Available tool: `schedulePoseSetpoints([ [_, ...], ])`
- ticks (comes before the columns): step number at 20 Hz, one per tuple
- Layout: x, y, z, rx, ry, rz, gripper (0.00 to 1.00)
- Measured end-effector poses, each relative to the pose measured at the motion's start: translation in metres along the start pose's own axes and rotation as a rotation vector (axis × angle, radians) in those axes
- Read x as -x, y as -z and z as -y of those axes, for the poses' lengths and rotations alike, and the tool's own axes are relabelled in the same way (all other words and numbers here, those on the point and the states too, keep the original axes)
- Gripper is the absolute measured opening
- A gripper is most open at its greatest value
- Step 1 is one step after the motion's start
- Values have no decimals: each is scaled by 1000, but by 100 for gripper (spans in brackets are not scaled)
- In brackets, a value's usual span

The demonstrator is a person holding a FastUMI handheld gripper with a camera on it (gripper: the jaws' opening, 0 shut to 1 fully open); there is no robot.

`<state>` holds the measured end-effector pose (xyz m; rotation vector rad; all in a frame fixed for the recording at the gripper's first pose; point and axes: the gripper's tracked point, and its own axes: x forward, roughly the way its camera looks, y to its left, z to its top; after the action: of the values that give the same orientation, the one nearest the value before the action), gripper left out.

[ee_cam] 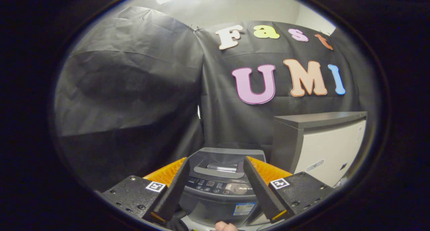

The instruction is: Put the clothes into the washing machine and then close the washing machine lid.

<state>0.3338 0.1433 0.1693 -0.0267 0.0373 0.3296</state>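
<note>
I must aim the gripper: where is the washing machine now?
In the gripper view, the washing machine stands just ahead, framed between the open jaws, with a grey-topped white cabinet on its right.

The gripper view rides on the gripper (215, 164) and looks forward along its two spread fingers, facing the front of a grey top-loading washing machine (220, 187), which stands close ahead and slightly below, framed between the fingers with its control panel toward the lens. Beyond the washing machine hangs the booth's black cloth wall (134, 90), and to the machine's right, a little farther back, stands a white cabinet with a grey top (322, 147).
</note>
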Motion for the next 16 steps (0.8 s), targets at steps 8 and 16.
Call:
schedulePoseSetpoints([
  [8,51,-3,1,28,3,42,97],
  [16,90,9,19,-30,71,19,97],
])
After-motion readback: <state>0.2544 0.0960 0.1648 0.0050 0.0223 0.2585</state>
